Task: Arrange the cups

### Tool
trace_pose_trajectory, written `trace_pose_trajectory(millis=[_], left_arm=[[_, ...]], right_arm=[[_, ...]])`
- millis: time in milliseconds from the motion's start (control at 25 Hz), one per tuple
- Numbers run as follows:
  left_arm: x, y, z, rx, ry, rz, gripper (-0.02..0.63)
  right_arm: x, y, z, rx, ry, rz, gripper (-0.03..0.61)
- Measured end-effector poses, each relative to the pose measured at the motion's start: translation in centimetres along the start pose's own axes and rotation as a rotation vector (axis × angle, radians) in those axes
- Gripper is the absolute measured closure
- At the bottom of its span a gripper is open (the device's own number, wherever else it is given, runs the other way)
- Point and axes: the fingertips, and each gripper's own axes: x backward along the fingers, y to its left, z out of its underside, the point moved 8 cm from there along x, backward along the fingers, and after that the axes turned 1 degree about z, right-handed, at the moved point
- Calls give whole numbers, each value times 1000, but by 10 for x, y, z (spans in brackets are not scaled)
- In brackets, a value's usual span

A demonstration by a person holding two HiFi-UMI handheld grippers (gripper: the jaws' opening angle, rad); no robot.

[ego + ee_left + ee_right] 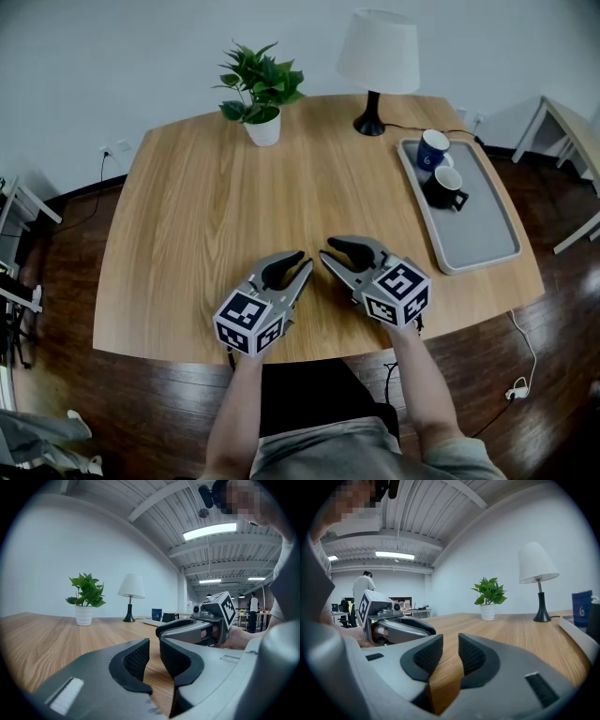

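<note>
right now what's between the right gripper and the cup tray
Only bare tabletop lies between the right gripper and the tray, as the head view shows.

Blue cup [432,148], black cup [442,187], grey tray [483,230], wood-grain table [206,206], white lampshade [379,52], green plant [258,80], white pot [263,129]

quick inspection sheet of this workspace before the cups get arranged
surface: wooden table, light grain
job's things: blue cup and black cup upright on the grey tray, right side
clutter: potted plant and table lamp at the far edge
grippers: left gripper and right gripper at the near edge, jaws slightly apart, nothing between them
cables: lamp cord trails off the far right; white cable on the floor
surroundings: dark wood floor, white wall
</note>
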Motion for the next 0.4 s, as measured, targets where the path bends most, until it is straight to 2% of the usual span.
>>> trace_pose_trajectory(millis=[400], left_arm=[[-1, 0, 0, 1, 0, -1, 534]], right_arm=[[0, 0, -1, 1, -1, 0, 459]])
